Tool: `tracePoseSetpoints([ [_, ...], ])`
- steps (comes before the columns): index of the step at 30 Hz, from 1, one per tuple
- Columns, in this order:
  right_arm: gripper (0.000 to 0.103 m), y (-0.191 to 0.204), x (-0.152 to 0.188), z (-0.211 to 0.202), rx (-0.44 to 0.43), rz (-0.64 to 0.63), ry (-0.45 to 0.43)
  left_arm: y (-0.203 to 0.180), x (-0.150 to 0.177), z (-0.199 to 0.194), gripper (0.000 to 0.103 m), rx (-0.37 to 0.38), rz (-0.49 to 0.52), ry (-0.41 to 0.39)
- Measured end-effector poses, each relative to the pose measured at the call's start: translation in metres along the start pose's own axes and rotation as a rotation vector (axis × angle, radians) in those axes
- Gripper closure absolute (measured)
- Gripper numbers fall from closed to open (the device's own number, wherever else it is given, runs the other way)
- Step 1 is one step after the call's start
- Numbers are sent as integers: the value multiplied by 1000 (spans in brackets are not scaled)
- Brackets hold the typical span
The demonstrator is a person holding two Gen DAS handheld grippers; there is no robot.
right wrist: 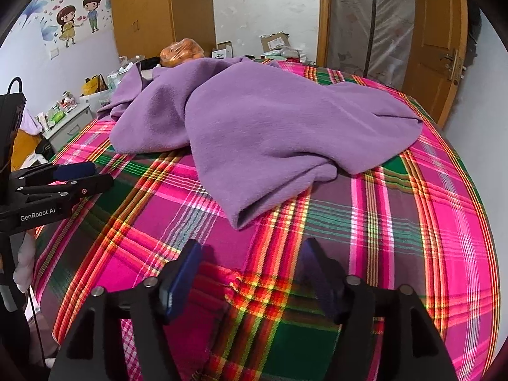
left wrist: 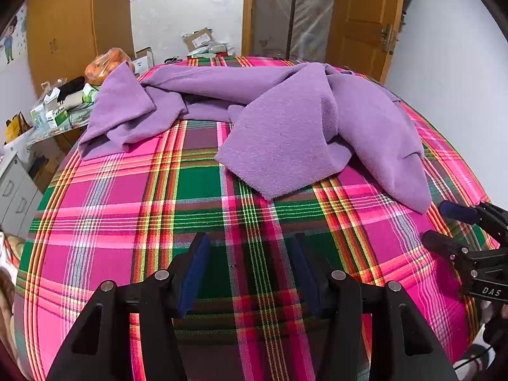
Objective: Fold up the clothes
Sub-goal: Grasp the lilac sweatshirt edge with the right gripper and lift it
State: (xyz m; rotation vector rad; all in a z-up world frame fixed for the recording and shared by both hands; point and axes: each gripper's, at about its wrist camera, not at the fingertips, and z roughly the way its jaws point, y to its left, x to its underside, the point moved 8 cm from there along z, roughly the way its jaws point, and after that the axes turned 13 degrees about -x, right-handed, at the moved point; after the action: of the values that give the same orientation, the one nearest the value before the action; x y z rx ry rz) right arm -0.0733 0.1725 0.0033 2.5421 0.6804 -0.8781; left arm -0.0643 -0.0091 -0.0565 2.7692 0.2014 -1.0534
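Up close in the left wrist view, the left gripper (left wrist: 249,266) hangs open and empty over the plaid sheet (left wrist: 104,216); the purple garment (left wrist: 285,127) lies crumpled farther off. From the right wrist view, the right gripper (right wrist: 250,273) gapes empty, the garment (right wrist: 254,120) just beyond.

Fuzzy purple fleece on bright woven plaid.

Matt, nappy fleece garment (left wrist: 285,120), soft and slightly pilled; smooth flat-woven cotton-like bedsheet (left wrist: 111,209) in pink, green and red checks; matt black plastic left gripper (left wrist: 250,273) with shiny metal pins and blue rubbery pads; glossy varnished wooden door (right wrist: 441,47); crinkly plastic sheeting (right wrist: 371,16).
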Motion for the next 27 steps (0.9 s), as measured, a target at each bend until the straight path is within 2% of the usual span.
tracePoseSetpoints([
  [14,24,-6,-21,19,30,27,36,0,0,0,47,26,8,-3],
  [15,29,-7,-24,20,35,31,32,1,0,0,47,32,4,-4],
  [16,42,-8,-26,21,39,34,28,2,-1,0,47,37,0,-4],
  [17,50,-8,-30,22,34,37,22,3,-1,0,47,43,-4,-4],
  [18,64,-9,-33,23,30,39,16,4,-2,1,47,49,-7,-4],
  [19,73,-9,-37,24,25,41,11,5,-2,1,47,54,-9,-5],
  [20,77,-9,-40,25,18,41,6,5,-2,2,47,57,-12,-5],
  [21,88,-7,-42,26,12,38,4,6,-2,2,47,61,-16,-5],
  [22,94,-6,-43,27,6,36,2,7,-2,2,47,66,-22,-6],
  [27,96,10,-52,14,-55,16,-40,25,-3,-5,47,68,-79,-21],
])
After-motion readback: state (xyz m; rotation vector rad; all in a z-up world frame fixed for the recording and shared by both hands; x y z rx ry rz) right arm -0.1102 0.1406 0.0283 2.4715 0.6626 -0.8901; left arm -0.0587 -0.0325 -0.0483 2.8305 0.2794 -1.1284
